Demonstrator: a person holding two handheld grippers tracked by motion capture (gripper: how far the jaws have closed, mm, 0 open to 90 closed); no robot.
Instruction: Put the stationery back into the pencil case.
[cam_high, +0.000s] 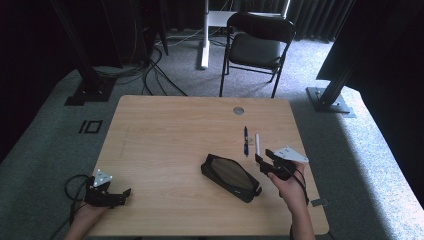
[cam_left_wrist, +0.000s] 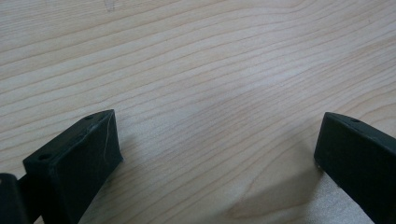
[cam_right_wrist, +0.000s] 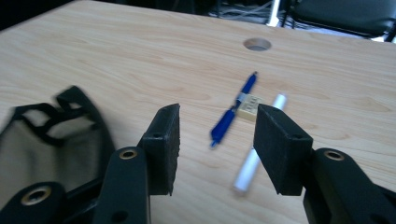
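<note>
High view: wooden table (cam_high: 165, 135) with a black mesh pouch (cam_high: 231, 177) lying open near the front right. Just beyond it lie a blue pen (cam_high: 246, 141) and a white pen (cam_high: 257, 144), side by side and near each other. The right gripper (cam_high: 262, 161) hangs just short of the white pen's near end, jaws pointed toward both pens. The left gripper (cam_high: 122, 194) rests at the front left corner, well apart from everything else. A chair (cam_high: 257, 45) stands behind the table.

Left gripper view: bare table (cam_left_wrist: 196, 70) between the two black jaws, which stand wide apart with nothing held.

Right gripper view: jaws partly open, nothing between the pads. Ahead lie the blue pen (cam_right_wrist: 232, 112), the white pen (cam_right_wrist: 259, 149) and a small tan eraser (cam_right_wrist: 248, 106), which touches the blue pen and lies between the two pens. The white pen's near end runs behind the jaw on the right side of this view. The pouch (cam_right_wrist: 51, 140) sits off to the left.

Judgement: the step in hand looks like an approach for picking up a pen, probably to go into the pouch.

Risks:
- The jaws straddle the gap between the pens, so closing here could catch both, or neither.
- A descending jaw could strike the white pen and roll it away.
- The eraser could be dragged along with the blue pen.
</note>
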